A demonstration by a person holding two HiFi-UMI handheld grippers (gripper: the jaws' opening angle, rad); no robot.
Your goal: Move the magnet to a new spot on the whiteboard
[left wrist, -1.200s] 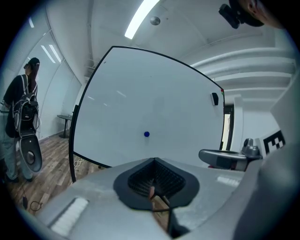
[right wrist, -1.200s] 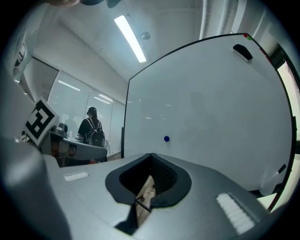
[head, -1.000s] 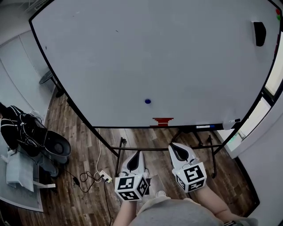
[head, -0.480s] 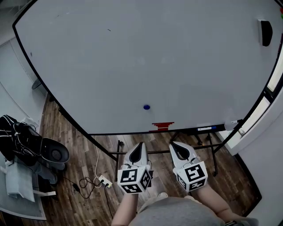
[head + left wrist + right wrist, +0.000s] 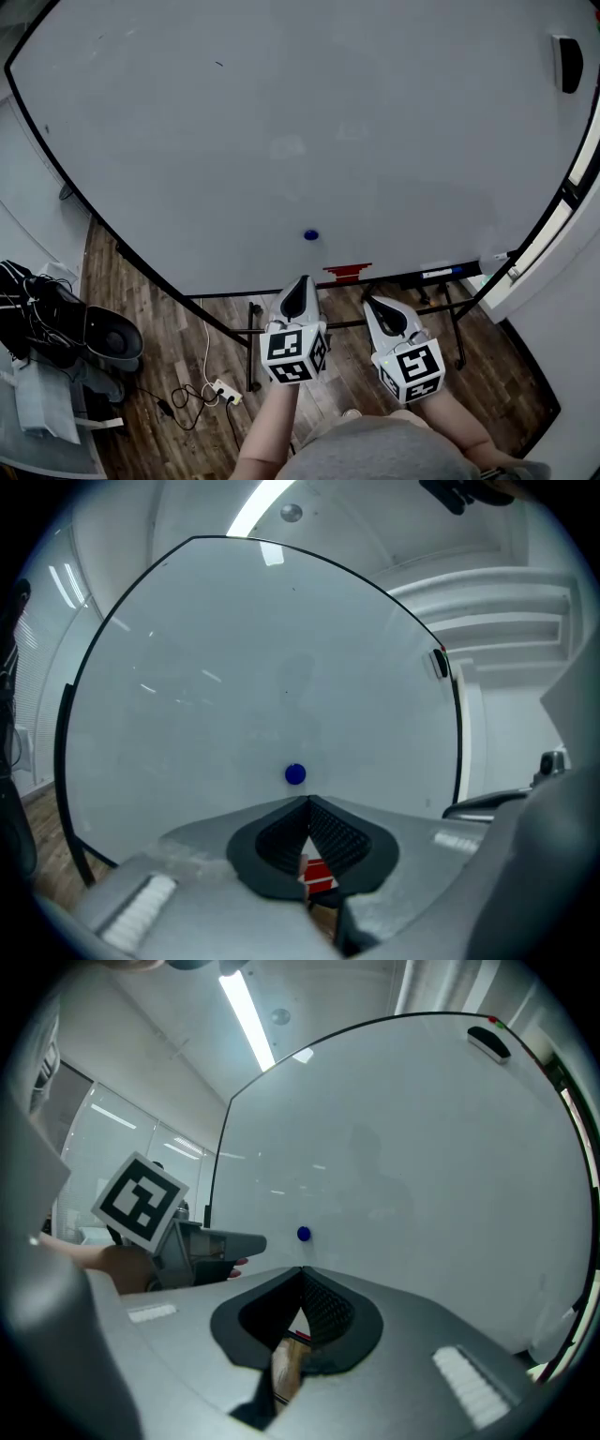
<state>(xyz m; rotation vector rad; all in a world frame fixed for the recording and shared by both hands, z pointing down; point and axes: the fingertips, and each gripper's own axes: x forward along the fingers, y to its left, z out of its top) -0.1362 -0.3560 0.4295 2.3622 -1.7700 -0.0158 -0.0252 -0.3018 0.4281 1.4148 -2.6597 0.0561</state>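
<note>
Whiteboard (image 5: 281, 141) ahead: the magnet (image 5: 310, 234) sits just beyond the left gripper (image 5: 301, 280). It and the right gripper (image 5: 368, 302) are clenched, empty. Arriving unopened, the jaws could knock the magnet off.

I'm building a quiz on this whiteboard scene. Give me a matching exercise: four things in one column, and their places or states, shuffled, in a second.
Things:
1. magnet
2. eraser
3. power strip
4. left hand-held gripper

Places or states:
A. on the wooden floor
B. jaws together, holding nothing
C. low on the whiteboard, near its middle
D. top right corner of the whiteboard

Pairs: 1-C, 2-D, 3-A, 4-B
</note>
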